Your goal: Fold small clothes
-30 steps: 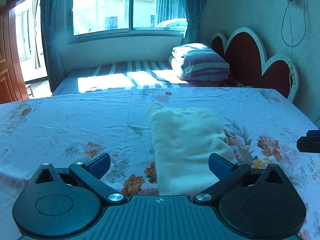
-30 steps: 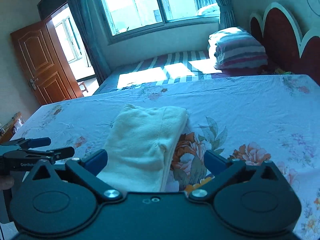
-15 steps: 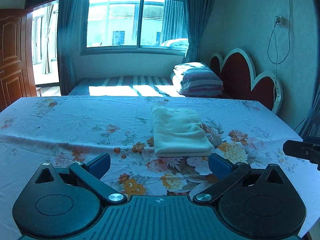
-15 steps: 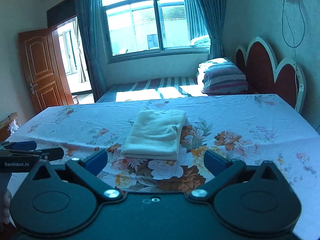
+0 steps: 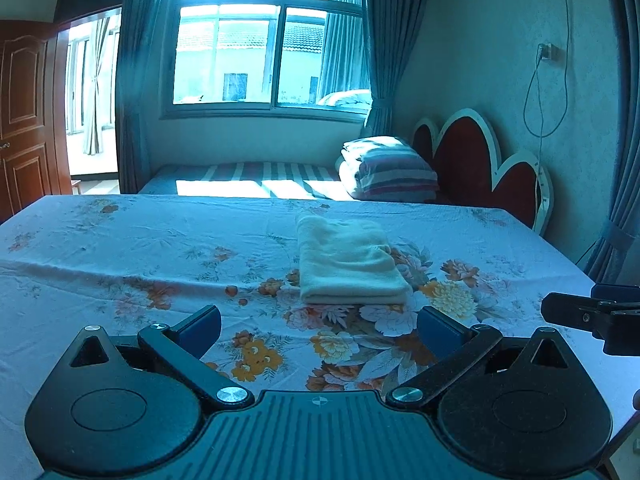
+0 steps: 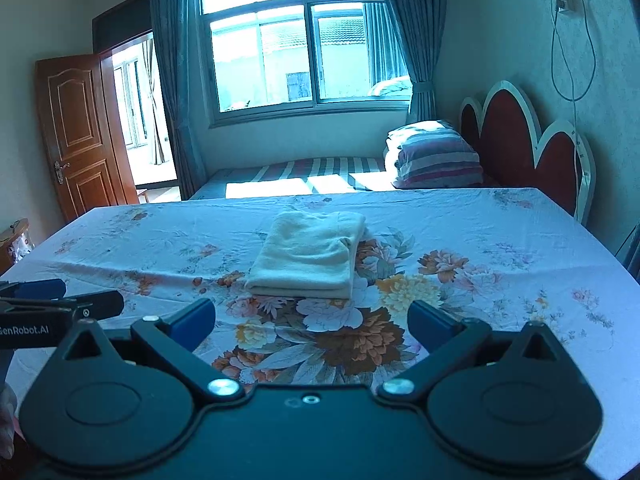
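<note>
A cream garment lies folded into a neat rectangle on the floral sheet, near the middle of the bed; the right wrist view shows the same garment. My left gripper is open, held back near the bed's front edge, with nothing between its blue pads. My right gripper is open too, empty, and also well short of the garment. Each gripper shows at the edge of the other's view, the right gripper on the right and the left gripper on the left.
Behind the floral bed stands a striped bed with folded striped bedding against a red scalloped headboard. A wooden door stands open at the left. A cable hangs on the right wall.
Both grippers have pulled back and up from the folded garment toward the bed's front edge. The garment has stayed where it lay.
</note>
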Available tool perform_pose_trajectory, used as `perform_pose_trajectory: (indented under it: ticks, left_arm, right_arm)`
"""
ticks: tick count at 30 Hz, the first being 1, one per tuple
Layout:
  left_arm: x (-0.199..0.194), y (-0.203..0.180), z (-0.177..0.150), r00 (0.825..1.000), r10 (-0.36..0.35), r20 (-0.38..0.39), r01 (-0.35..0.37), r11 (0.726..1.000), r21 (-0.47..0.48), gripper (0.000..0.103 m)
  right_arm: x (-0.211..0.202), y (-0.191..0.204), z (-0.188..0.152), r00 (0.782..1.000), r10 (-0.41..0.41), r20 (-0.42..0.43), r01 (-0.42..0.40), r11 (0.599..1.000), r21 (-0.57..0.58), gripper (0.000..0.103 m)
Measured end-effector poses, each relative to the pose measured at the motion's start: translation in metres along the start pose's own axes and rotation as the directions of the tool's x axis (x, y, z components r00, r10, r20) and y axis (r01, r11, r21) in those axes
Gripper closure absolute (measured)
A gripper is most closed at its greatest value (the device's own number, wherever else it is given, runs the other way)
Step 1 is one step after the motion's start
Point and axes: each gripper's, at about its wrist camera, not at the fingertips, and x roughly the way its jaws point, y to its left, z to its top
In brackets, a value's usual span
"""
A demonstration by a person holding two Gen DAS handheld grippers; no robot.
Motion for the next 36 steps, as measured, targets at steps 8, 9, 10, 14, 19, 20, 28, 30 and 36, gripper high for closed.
perform_pose_trajectory:
  ticks: [8,9,10,14,19,20,28,30,36]
  left_arm:
    - [-0.002,-0.007,0.0,1.0,-0.004,0.015,0.004,1.0,0.011,0.0]
    - [-0.002,-0.008,0.0,1.0,-0.004,0.015,0.004,1.0,0.008,0.0]
    - [-0.002,-0.008,0.0,1.0,-0.004,0.014,0.004,1.0,0.006,0.0]
    - [-0.002,-0.01,-0.001,1.0,-0.004,0.016,0.004,1.0,0.008,0.0]
    - [0.0,-0.011,-0.002,1.0,-0.007,0.015,0.007,1.0,0.008,0.0]
    - [0.0,-0.012,-0.002,1.0,-0.008,0.014,0.008,1.0,0.01,0.0]
    - [0.003,-0.017,0.0,1.0,-0.02,0.015,0.019,1.0,0.015,0.0]
    - [0.004,-0.019,0.0,1.0,-0.021,0.013,0.021,1.0,0.02,0.0]
    - [0.006,-0.02,0.001,1.0,-0.022,0.013,0.021,0.999,0.025,0.0]
  right_arm:
    - [-0.002,0.003,0.001,1.0,0.0,0.013,0.0,1.0,-0.018,0.0]
    - [-0.002,0.003,0.002,1.0,0.001,0.013,0.0,1.0,-0.02,0.0]
    - [-0.002,0.003,0.002,1.0,0.004,0.012,-0.004,1.0,-0.018,0.0]
    - [-0.002,0.002,0.002,1.0,0.012,0.013,-0.012,1.0,-0.018,0.0]
    - [-0.001,0.0,0.003,1.0,0.015,0.006,-0.015,1.0,-0.017,0.0]
    - [-0.001,0.0,0.003,1.0,0.014,0.007,-0.014,1.0,-0.017,0.0]
    - [-0.003,-0.005,0.004,1.0,0.003,0.007,-0.003,1.0,-0.008,0.0]
    - [-0.004,-0.006,0.005,1.0,0.003,0.005,-0.003,1.0,-0.005,0.0]
    - [-0.004,-0.009,0.006,1.0,-0.001,0.004,0.001,1.0,-0.001,0.0]
